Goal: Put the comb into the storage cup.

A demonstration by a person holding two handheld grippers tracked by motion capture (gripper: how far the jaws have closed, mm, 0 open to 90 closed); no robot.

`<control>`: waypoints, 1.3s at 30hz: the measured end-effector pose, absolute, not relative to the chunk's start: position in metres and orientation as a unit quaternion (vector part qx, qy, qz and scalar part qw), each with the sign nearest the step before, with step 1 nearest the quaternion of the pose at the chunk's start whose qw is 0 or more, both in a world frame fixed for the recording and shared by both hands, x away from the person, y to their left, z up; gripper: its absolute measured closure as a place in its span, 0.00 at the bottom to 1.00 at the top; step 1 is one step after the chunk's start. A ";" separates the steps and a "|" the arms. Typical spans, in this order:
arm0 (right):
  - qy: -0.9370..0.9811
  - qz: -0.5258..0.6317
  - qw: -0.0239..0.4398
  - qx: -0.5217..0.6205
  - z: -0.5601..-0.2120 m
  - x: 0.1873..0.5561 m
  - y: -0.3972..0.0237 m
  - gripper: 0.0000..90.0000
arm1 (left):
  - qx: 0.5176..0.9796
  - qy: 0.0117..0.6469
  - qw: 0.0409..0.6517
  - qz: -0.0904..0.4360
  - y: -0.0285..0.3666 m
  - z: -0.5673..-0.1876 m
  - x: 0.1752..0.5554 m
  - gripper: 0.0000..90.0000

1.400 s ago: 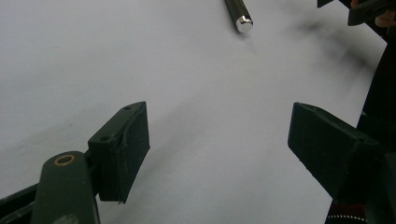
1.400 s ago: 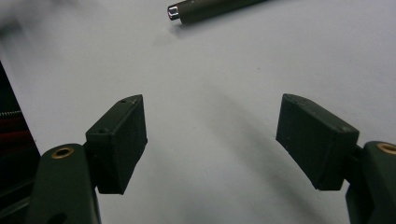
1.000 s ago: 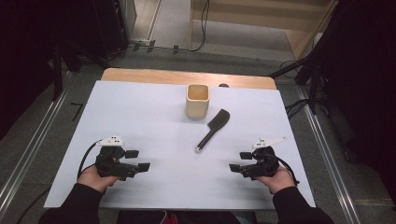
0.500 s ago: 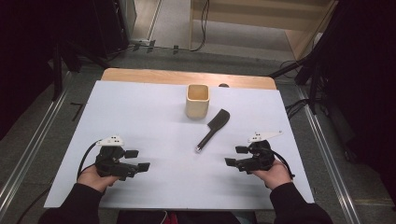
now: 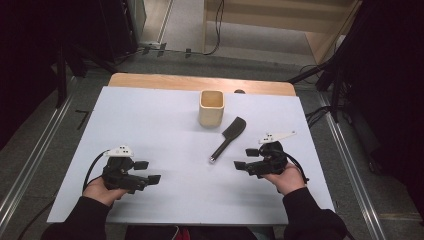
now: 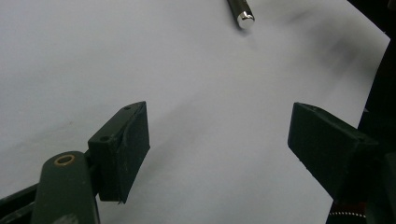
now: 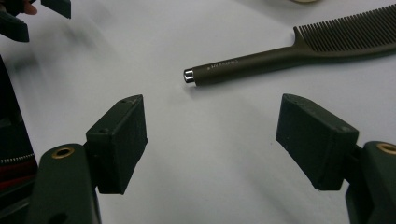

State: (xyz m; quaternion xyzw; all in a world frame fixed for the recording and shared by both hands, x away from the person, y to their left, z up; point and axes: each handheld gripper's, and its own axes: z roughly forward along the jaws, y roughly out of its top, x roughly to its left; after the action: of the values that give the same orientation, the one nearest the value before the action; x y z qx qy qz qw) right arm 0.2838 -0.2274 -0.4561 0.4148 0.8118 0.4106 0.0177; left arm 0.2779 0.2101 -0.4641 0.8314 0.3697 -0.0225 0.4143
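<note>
A dark comb with a silver-tipped handle lies slantwise on the white table sheet, just in front of a cream square cup. My right gripper rests open on the sheet, a little right of the handle's end. In the right gripper view the comb lies just beyond my open right gripper, nothing between the jaws. My left gripper sits open at the front left, well apart from the comb. The handle tip shows far ahead of the left gripper.
A wooden table edge runs behind the sheet. Metal rails flank the table on both sides, with dark equipment and cables beyond. The left gripper appears at the top left of the right gripper view.
My right gripper has slid left and slightly forward, closer to the comb's handle end. The left gripper has stayed put.
</note>
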 end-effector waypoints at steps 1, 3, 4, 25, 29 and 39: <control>0.812 0.410 0.019 0.415 -0.456 0.284 -0.227 0.25 | 0.832 0.370 0.414 -0.024 0.209 -0.464 0.278 0.24; 0.811 0.409 0.019 0.417 -0.455 0.287 -0.225 0.25 | 0.832 0.369 0.414 -0.024 0.208 -0.464 0.279 0.24; 0.811 0.410 0.020 0.416 -0.454 0.288 -0.225 0.25 | 0.831 0.368 0.415 -0.024 0.208 -0.465 0.279 0.24; 0.806 0.417 0.014 0.420 -0.447 0.311 -0.204 0.25 | 0.832 0.370 0.413 -0.025 0.210 -0.464 0.280 0.24; 0.806 0.416 0.017 0.421 -0.446 0.316 -0.197 0.25 | 0.832 0.370 0.413 -0.025 0.210 -0.464 0.280 0.24; 0.808 0.413 0.017 0.419 -0.447 0.326 -0.187 0.26 | 0.832 0.370 0.413 -0.025 0.210 -0.464 0.280 0.24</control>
State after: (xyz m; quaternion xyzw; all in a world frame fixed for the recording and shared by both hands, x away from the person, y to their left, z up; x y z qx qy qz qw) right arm 0.3263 -0.1867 -0.4466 0.4190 0.8085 0.4129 0.0169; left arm 0.2797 0.2103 -0.4644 0.8319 0.3696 -0.0247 0.4133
